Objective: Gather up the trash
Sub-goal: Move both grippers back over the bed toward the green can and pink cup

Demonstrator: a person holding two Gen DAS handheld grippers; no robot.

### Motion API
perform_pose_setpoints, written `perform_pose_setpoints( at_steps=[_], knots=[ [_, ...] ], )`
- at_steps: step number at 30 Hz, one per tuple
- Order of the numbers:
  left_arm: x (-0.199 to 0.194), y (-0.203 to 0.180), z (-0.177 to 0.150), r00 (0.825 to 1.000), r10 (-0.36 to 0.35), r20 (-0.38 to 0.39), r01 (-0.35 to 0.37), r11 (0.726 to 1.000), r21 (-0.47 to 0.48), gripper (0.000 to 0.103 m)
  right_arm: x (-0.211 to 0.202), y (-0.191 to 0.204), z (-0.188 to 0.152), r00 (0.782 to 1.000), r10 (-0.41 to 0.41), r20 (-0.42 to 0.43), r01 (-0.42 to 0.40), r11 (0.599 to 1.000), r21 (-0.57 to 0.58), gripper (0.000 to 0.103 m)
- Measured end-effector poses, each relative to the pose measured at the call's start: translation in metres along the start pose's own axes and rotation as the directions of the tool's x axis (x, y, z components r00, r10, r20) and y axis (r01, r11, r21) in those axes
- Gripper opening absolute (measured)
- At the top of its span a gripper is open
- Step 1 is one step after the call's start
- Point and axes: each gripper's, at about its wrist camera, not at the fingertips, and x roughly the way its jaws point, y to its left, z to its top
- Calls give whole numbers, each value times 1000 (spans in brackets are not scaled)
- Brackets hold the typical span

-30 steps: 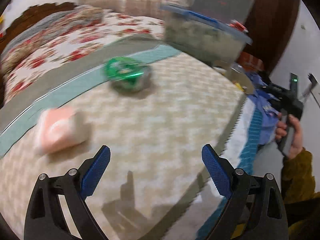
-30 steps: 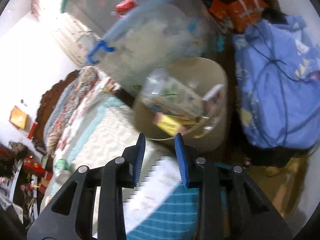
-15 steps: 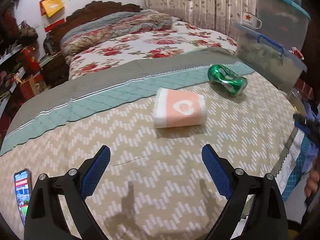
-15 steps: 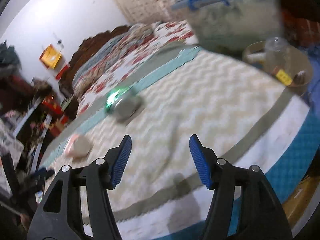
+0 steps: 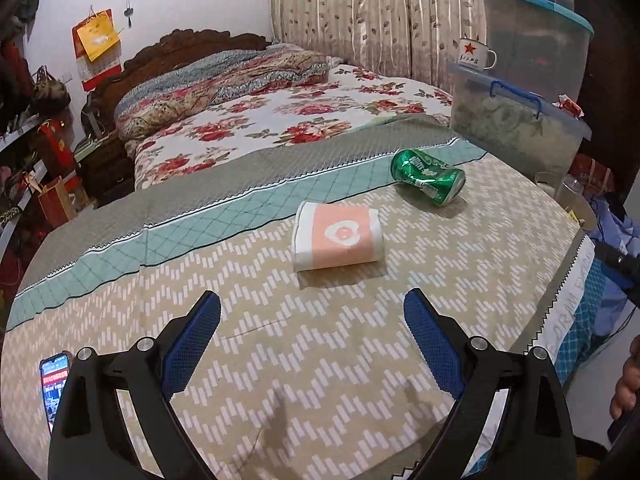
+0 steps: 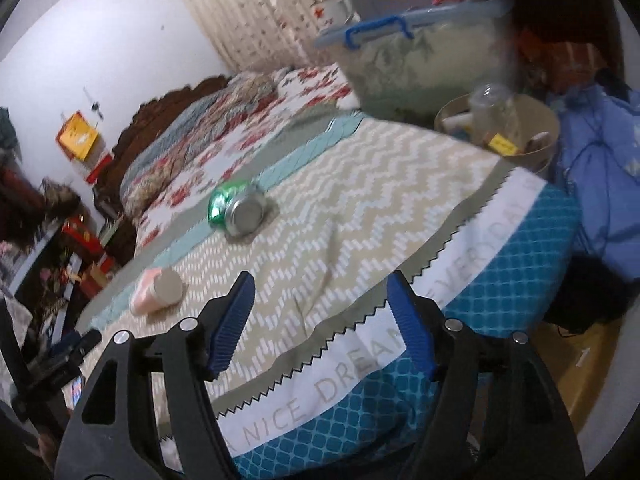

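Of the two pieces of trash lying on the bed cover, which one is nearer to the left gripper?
The pink-and-white tissue pack lies nearer the left gripper. The dented green can lies on its side farther back, toward the clear storage bins.

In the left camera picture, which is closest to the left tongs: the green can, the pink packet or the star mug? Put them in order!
1. Pink packet, on the bedspread just ahead.
2. Green can, lying farther back, right.
3. Star mug, atop the storage box, farthest.
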Motion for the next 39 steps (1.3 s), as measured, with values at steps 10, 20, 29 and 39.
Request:
perform_pose_setpoints(
  at_steps=[10,20,29,39],
  knots=[
    [-7,-4,-5,1000,-13,8,12,1000,16,90,-9,-9,7,1000,-3,24,1,998,57,76],
    [-9,-20,-16,996,-89,16,87,991,101,92,1,0,1,1000,-3,-8,3,999,43,76],
    [-7,-14,-17,990,-139,22,136,987,85,95,-1,7,-2,1000,-23,-16,24,999,25,76],
    [1,-5,-21,990,-140,4,140,988,64,94,12,20,-9,998,-14,-61,13,1000,-6,76]
  ],
)
